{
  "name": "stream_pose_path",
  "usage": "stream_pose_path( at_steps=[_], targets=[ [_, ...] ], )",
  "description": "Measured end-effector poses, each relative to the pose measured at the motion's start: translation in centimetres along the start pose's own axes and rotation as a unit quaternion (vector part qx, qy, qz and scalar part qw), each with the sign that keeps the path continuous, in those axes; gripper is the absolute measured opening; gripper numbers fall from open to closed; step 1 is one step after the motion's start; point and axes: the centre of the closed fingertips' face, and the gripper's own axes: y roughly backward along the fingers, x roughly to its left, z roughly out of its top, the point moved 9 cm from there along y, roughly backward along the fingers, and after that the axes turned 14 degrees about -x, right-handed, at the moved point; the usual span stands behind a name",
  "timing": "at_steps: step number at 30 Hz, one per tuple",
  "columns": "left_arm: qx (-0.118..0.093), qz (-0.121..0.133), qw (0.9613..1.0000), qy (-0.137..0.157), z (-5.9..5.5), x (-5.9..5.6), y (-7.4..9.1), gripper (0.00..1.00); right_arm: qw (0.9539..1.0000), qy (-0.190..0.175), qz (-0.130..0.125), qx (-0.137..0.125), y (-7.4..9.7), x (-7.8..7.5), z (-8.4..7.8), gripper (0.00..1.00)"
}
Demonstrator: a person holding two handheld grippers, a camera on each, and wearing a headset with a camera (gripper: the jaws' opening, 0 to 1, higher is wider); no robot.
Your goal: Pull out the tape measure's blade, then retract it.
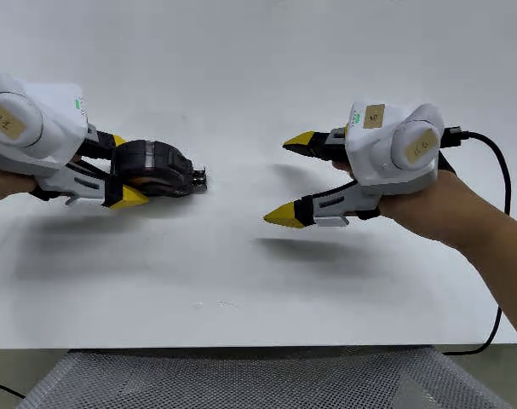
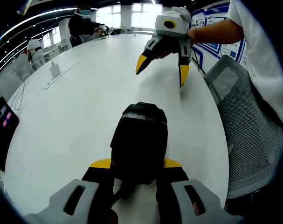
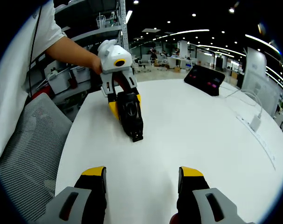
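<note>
I've got the L gripper (image 1: 129, 169) at the left of the white table (image 1: 241, 68), its yellow-tipped jaws clamped on both sides of the black tape measure (image 1: 160, 166). The tape measure sits low over the tabletop w/ the blade's end hook (image 1: 198, 179) right at the case mouth, pointing toward the R gripper (image 1: 285, 179). The R gripper is spread wide w/ nothing between its jaws, held over the table well apart from the tape measure, tips facing the hook; a black cable (image 1: 496, 213) trails from it off the table's right edge.
</note>
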Motion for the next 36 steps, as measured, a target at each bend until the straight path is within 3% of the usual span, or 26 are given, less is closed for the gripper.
stream_pose_path(
  at_steps=[21, 31, 36],
  targets=[
    [0.011, -0.015, 0.9995, -0.025, 0.2, 0.1, 0.0, 0.28, 0.9993, 0.015, 0.033, -0.013, -4.1, -0.3, 0.4, 0.47],
    [0.014, -0.018, 0.9995, -0.02, 0.2, 0.2, -0.1, 0.28, 0.9981, 0.024, 0.053, -0.018, -5.9, -0.3, 0.7, 0.37],
    [0.014, -0.022, 0.9996, -0.015, 0.2, 0.3, -0.1, 0.28, 0.9968, 0.049, 0.06, -0.016, -6.6, -0.1, 0.9, 0.3]
  ],
)
